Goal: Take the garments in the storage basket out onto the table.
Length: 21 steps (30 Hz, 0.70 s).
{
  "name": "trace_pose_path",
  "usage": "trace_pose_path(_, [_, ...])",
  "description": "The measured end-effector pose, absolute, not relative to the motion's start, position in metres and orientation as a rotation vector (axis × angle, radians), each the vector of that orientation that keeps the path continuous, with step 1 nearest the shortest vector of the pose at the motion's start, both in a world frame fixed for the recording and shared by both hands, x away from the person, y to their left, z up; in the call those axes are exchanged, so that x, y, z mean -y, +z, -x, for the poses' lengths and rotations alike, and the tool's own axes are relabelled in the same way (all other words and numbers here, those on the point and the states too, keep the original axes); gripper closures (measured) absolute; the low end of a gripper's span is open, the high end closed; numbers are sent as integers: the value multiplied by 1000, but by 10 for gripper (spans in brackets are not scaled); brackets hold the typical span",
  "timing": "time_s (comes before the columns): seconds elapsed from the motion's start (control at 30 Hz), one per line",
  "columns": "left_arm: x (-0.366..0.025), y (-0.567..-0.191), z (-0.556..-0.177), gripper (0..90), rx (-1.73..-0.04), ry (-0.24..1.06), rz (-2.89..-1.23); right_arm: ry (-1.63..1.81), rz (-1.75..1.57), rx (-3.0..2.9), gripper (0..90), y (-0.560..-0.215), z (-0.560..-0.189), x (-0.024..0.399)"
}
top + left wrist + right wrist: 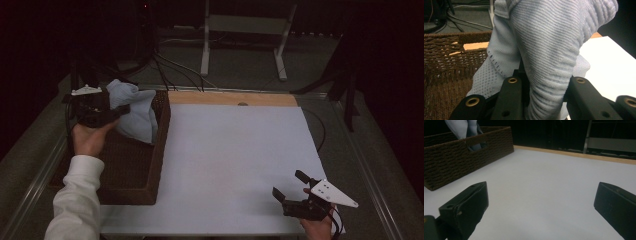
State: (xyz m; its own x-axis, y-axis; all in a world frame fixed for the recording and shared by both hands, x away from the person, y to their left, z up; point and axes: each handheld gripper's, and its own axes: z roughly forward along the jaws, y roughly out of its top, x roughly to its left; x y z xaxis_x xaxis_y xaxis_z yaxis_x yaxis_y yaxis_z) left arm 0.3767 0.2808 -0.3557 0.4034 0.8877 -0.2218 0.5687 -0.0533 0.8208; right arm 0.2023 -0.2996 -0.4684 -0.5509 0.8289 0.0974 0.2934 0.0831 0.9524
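My left gripper [544, 100] sits nearest the lens in the left gripper view, its jaws clamped on a bunched fold of the cloth [549, 45], a pale blue knit. In the high view I see the left gripper [117, 111] held over the far end of the basket [150, 192], with the cloth [137, 112] hanging from it down into the basket. The basket, a dark woven tray, lies along the left edge of the white board [230, 165]. My right gripper [290, 186] rests well to the right of the basket, on the board's near right corner, its jaws wide apart and holding nothing.
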Motion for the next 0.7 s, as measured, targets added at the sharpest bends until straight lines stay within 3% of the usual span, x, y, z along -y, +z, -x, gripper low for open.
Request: trace_pose_path(0.7, [-267, -336, -367, 739, -1173, 402, -1725, 1480, -1100, -1900, 1, -469, -203, 298])
